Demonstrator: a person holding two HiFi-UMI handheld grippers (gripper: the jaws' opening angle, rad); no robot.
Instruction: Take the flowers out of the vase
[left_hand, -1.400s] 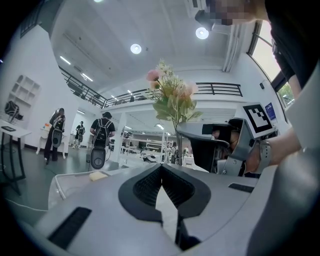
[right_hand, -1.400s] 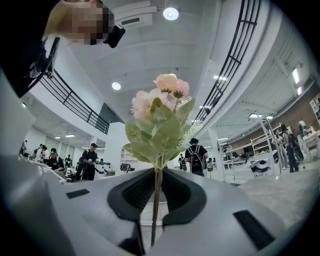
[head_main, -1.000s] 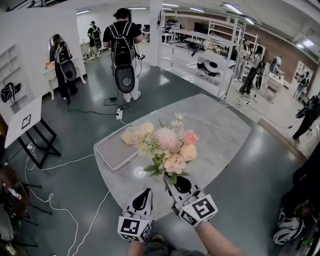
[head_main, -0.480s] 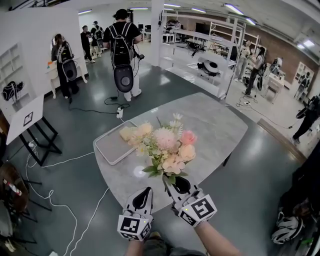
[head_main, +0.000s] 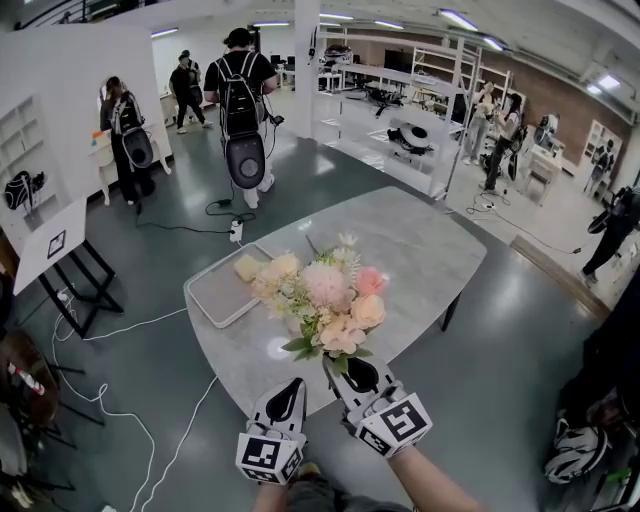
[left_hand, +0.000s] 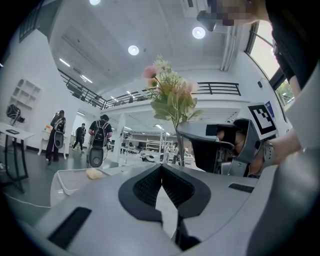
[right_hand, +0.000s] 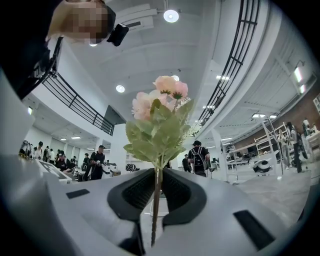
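Note:
A bouquet (head_main: 325, 295) of pink, cream and white flowers with green leaves stands upright over the near part of the grey table (head_main: 430, 250). My right gripper (head_main: 338, 362) is shut on its thin stems. In the right gripper view the stem (right_hand: 156, 200) runs up between the jaws of the right gripper (right_hand: 157, 175) to the blooms (right_hand: 159, 112). My left gripper (head_main: 292, 386) hangs just left of it, shut and holding nothing. The left gripper view shows its jaws (left_hand: 161, 167) meeting, with the bouquet (left_hand: 170, 95) and right gripper (left_hand: 215, 145) to the right. I see no vase.
A white tray (head_main: 215, 295) lies on the table's left part with a yellow lump (head_main: 246, 267) at its far corner. Cables (head_main: 150, 320) trail over the floor on the left by a marker board on a stand (head_main: 45, 245). Several people (head_main: 242, 100) stand beyond the table.
Both grippers and the bouquet have drawn back a little toward the table's near edge. The grip on the stems is unchanged. People in the background have walked on.

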